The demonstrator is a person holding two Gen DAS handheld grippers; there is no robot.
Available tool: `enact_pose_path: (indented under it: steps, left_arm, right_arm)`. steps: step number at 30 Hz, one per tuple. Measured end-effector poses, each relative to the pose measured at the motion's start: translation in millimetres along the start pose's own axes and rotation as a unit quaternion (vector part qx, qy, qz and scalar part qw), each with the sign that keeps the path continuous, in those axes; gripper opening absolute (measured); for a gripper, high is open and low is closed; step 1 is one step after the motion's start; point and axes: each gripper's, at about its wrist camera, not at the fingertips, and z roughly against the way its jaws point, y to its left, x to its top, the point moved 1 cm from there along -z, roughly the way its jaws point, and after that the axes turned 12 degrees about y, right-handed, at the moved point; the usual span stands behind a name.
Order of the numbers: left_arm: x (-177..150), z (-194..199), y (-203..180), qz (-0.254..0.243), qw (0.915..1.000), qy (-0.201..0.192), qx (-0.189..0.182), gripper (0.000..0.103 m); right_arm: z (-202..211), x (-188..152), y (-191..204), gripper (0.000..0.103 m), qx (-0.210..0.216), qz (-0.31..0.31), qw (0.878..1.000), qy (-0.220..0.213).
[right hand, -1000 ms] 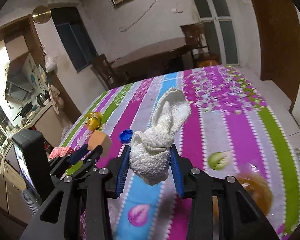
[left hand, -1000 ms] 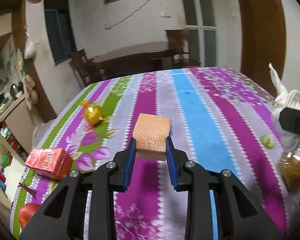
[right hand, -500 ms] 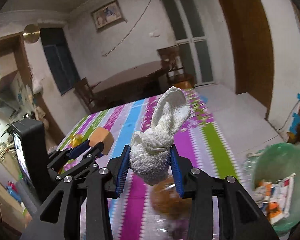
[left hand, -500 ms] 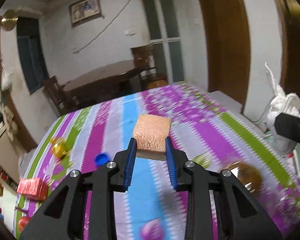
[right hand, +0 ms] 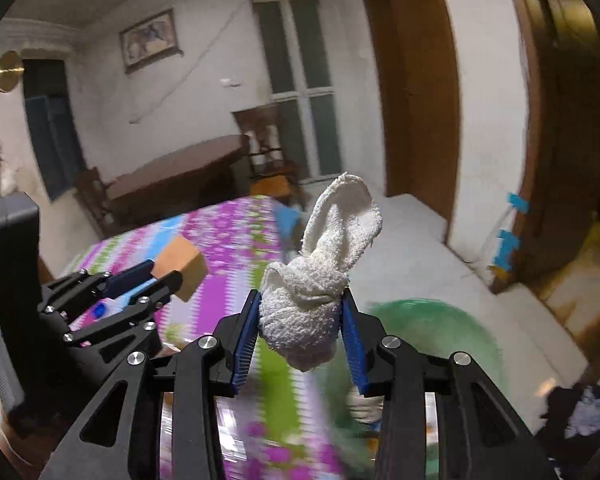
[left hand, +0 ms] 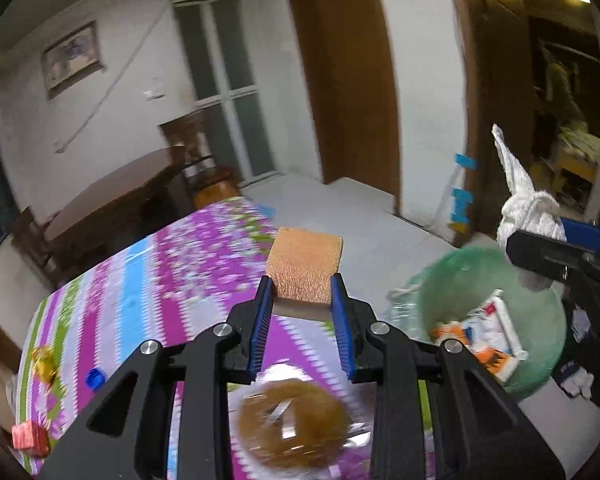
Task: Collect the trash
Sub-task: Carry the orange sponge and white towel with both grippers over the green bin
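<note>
The left gripper (left hand: pixel 303 312) is clenched on an orange sponge (left hand: pixel 305 270), and the right gripper (right hand: pixel 300 334) grips a bunched white cloth (right hand: pixel 312 300); both pieces ride above the striped tablecloth (left hand: pixel 148 280), near its edge. Just beyond, on the floor beside the table, stands the green bin (left hand: pixel 540 328) with wrappers inside; the step in hand looks like the carry, and the next move calls for bringing each load over the rim before the jaws part.

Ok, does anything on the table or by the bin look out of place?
Nothing looks spilled or broken. Litter is scattered on the striped tablecloth: a gold wrapper, a blue bottle cap, a red packet.
</note>
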Motion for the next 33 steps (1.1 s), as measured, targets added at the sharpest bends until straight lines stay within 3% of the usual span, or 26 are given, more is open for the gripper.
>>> enact_pose_path:
  steps: [8, 15, 33]
  left_arm:
    - [15.5, -19.6, -76.2, -0.069, 0.9966, 0.017, -0.042, 0.028]
    - [18.8, -41.1, -113.1, -0.105, 0.9921, 0.038, -0.058, 0.028]
    - [15.7, -79.8, -142.0, -0.156, 0.9801, 0.088, -0.085, 0.028]
  right_arm:
    - [2.5, -9.6, -98.2, 0.040, -0.066, -0.030, 0.997, 0.042]
    - [-15.5, -15.0, -146.5, 0.040, -0.100, -0.033, 0.991, 0.086]
    - [-71.7, -16.5, -116.6, 0.041, -0.110, 0.019, 0.977, 0.183]
